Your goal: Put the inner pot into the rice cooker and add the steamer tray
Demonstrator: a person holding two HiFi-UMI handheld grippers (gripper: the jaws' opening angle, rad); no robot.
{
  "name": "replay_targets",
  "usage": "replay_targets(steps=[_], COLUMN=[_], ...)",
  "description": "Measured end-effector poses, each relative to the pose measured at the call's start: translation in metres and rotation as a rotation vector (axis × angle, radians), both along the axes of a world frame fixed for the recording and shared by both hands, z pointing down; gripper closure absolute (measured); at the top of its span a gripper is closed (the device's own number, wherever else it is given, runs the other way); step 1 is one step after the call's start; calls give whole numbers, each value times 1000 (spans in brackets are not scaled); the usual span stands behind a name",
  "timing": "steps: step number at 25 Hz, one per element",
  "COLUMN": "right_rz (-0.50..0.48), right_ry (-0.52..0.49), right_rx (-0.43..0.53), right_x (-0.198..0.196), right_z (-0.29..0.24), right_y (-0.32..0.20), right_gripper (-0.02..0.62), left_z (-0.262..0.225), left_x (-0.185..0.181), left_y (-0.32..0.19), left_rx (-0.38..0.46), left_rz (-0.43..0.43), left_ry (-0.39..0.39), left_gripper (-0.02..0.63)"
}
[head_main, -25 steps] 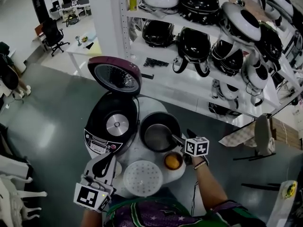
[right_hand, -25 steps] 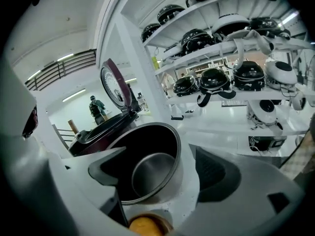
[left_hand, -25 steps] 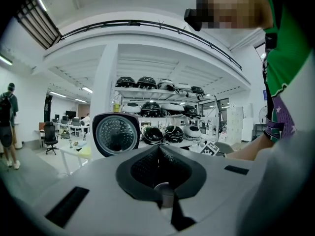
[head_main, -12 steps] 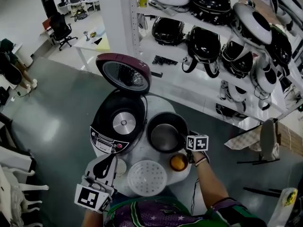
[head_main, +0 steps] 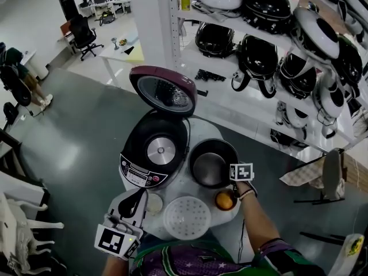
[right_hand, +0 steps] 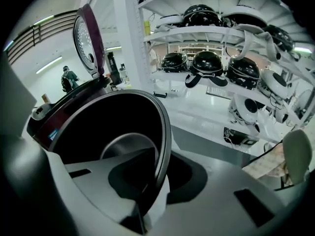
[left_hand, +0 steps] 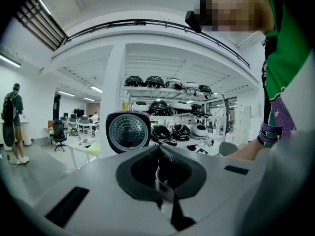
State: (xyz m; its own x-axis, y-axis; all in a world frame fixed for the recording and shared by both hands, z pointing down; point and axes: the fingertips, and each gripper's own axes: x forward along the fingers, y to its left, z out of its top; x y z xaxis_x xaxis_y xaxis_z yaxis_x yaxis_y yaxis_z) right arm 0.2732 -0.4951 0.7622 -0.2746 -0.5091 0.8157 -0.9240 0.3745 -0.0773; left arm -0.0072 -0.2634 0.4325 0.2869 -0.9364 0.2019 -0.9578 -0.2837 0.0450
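At the table's near-left edge the left gripper [head_main: 138, 195] hovers with its jaws clenched together on nothing, the tips meeting in its own view. At the near edge lies the white steamer tray [head_main: 187, 217], with an orange round thing [head_main: 224, 200] just beside it at the near-right edge.

Past these, the right gripper [head_main: 230, 175] straddles the right rim of the inner pot [head_main: 208, 167]. One finger [right_hand: 86, 193] is inside the wall and the other outside; the jaws have just been closing and now grasp that rim. The pot stands on the round white table [head_main: 179, 190], just beside the open rice cooker [head_main: 154, 152] at its left, whose lid [head_main: 165, 91] stands raised at the far edge.

Beyond are grey floor, white shelves [head_main: 230, 105] of more cookers and an office chair [head_main: 83, 34]. The small pale disc [head_main: 154, 203] beside the left gripper is too small to identify.
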Motion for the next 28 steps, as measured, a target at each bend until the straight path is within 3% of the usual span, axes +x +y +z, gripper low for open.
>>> replay_targets(steps=[6, 14, 20, 25, 28], right_rz=[31, 36, 130, 178, 202], right_ry=[19, 53, -29, -77, -97], right_rx=[0, 29, 47, 66, 91], right_x=[2, -2, 4, 4, 1], right_z=[-2, -28, -56, -89, -112], right_y=[-1, 9, 26, 43, 55], right_gripper=[586, 588, 588, 588, 586], left_z=[-3, -12, -17, -28, -34], left_x=[-12, -33, -53, -71, -83], left_y=[5, 20, 29, 34, 36], left_rx=[4, 20, 41, 62, 90], left_rz=[-4, 13, 42, 91, 116], left_ry=[3, 18, 33, 155, 155], left_gripper=[585, 584, 584, 584, 584])
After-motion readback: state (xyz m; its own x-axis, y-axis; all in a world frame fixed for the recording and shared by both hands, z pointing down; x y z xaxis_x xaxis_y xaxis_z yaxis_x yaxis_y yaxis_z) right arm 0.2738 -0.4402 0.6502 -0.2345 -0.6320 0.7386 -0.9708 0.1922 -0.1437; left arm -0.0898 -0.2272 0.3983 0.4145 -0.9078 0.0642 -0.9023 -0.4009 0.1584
